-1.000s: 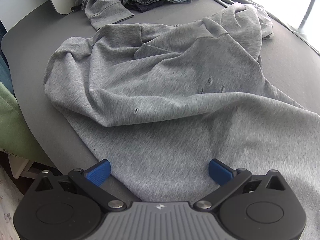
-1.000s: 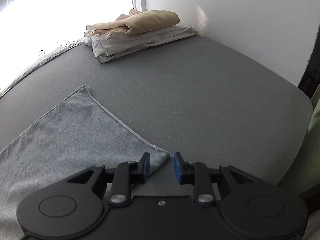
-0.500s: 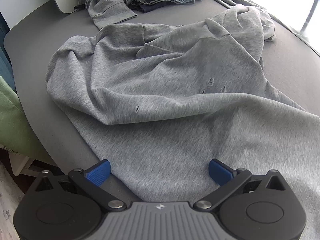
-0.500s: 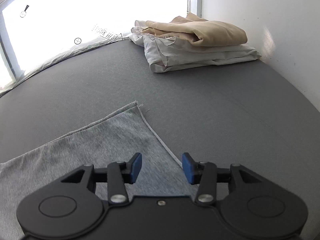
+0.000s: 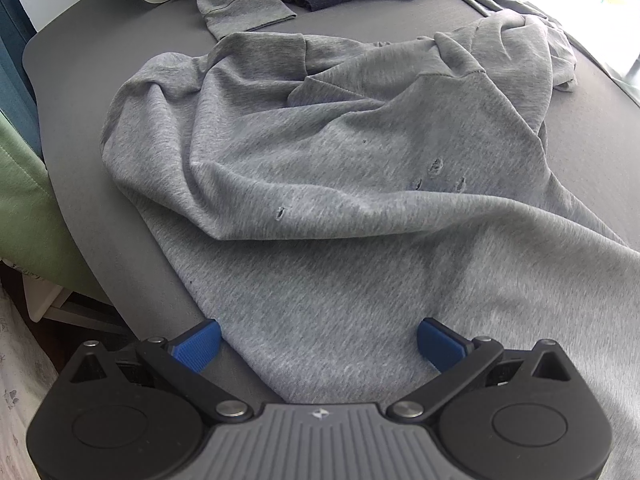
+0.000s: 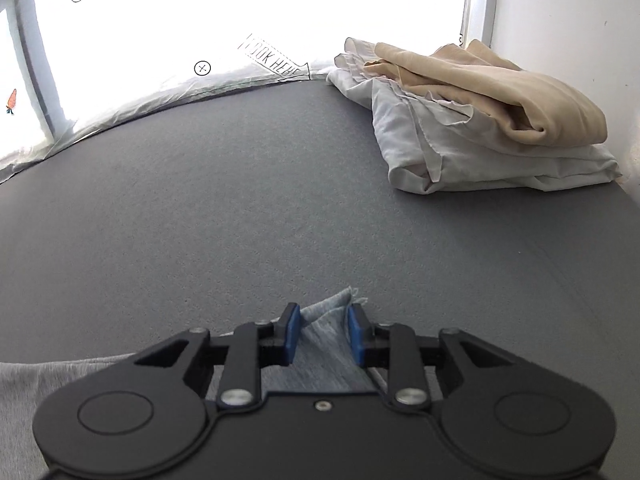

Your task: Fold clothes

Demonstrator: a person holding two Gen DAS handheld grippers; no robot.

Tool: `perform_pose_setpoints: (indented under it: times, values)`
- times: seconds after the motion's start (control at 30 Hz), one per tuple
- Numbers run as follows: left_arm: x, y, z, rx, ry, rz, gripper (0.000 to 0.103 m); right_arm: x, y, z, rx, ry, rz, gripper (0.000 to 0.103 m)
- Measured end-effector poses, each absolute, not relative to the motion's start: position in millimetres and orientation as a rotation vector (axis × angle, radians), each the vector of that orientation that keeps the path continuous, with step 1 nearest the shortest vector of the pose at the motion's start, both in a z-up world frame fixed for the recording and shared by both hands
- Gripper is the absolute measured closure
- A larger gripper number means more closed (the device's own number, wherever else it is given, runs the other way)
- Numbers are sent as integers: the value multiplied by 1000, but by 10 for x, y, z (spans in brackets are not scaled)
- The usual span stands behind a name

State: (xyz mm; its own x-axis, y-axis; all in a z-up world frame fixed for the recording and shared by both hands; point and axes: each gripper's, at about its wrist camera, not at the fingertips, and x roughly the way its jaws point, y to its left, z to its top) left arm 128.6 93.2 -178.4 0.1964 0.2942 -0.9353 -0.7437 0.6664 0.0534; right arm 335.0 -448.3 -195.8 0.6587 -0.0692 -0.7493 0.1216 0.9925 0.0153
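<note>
Right gripper (image 6: 323,334): blue pads set either side of a corner of the grey garment (image 6: 320,354), gap partly closed, cloth bunched between them. Grey tabletop (image 6: 240,208) beyond. Folded white cloth (image 6: 460,156) with beige cloth (image 6: 492,88) on top, far right.

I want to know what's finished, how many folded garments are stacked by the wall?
2: a beige garment on top of a white garment, beside the wall at the table's far right. More may be hidden underneath.

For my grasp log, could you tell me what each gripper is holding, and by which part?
The right gripper has a corner of the grey garment between its jaws, not visibly clamped. The left gripper is open, holding nothing.
</note>
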Motion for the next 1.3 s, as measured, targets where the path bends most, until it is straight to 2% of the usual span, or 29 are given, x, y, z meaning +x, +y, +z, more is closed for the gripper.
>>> perform_pose_setpoints:
  times: [0.13, 0.23, 0.37, 0.4, 0.43, 0.5, 0.67, 0.9, 1.13, 1.27, 1.3]
  values:
    - [1296, 937, -1776, -474, 1169, 770, 0, 3405, -4521, -1951, -56, 846, -190, 100]
    - [1280, 930, -1774, -483, 1163, 775, 0, 3403, -4778, -1958, 41, 849, -218, 100]
    - [1258, 919, -1770, -493, 1153, 781, 0, 3365, -4778, -1945, 30, 849, -228, 98]
    - [1252, 914, -1769, -493, 1149, 782, 0, 3327, -4773, -1927, 44, 844, -237, 91]
    - [1245, 909, -1768, -494, 1146, 783, 0, 3288, -4768, -1910, 58, 840, -247, 71]
    - [1228, 888, -1766, -489, 1135, 784, 0, 3194, -4770, -1873, 92, 831, -265, 57]
    - [1187, 836, -1759, -476, 1110, 786, 0, 2701, -4860, -1806, 196, 803, -332, 56]
    - [1174, 783, -1745, -454, 1098, 774, 0, 1944, -4896, -1903, 270, 832, -544, 44]
    - [1175, 711, -1741, -432, 1081, 765, 0, 1646, -4748, -1973, 224, 874, -549, 36]
    - [1196, 632, -1768, -421, 1062, 765, 0, 1585, -4774, -1974, 280, 862, -539, 37]
    - [1198, 620, -1773, -418, 1057, 764, 0, 1574, -4775, -1969, 275, 859, -534, 40]
